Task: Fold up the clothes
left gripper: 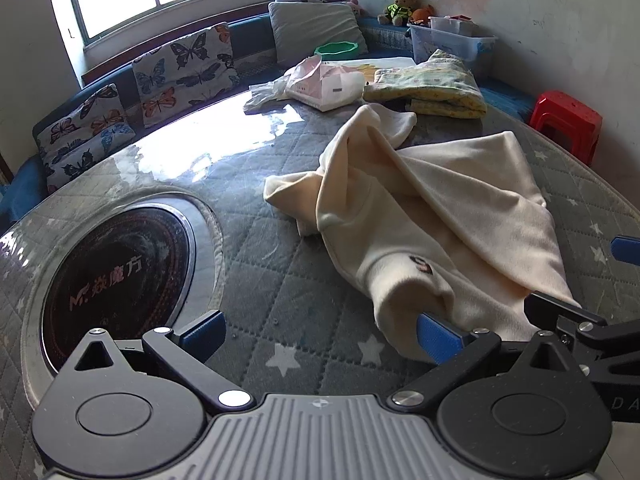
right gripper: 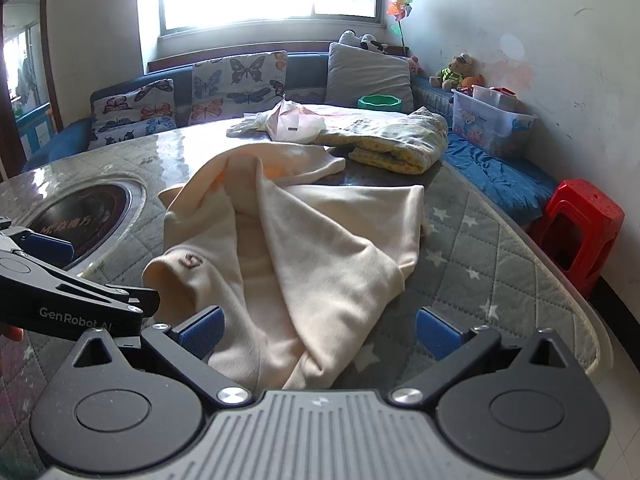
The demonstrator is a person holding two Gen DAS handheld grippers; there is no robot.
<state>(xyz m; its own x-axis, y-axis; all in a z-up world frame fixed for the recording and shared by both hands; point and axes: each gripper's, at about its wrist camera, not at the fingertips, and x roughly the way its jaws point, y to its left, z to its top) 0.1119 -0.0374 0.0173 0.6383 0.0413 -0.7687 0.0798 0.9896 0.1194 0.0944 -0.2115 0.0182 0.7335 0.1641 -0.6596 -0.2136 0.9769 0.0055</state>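
A cream garment with a small embroidered logo lies crumpled on the quilted grey table cover; it also shows in the right wrist view. My left gripper is open, its right finger touching the garment's near edge. My right gripper is open with the garment's near hem lying between its fingers. The right gripper's side shows at the right edge of the left wrist view, and the left gripper's side shows at the left of the right wrist view.
A round black cooktop is set into the table at left. A folded yellow blanket and a pink-white bag lie at the far side. A sofa with butterfly cushions, a clear storage bin and a red stool stand around the table.
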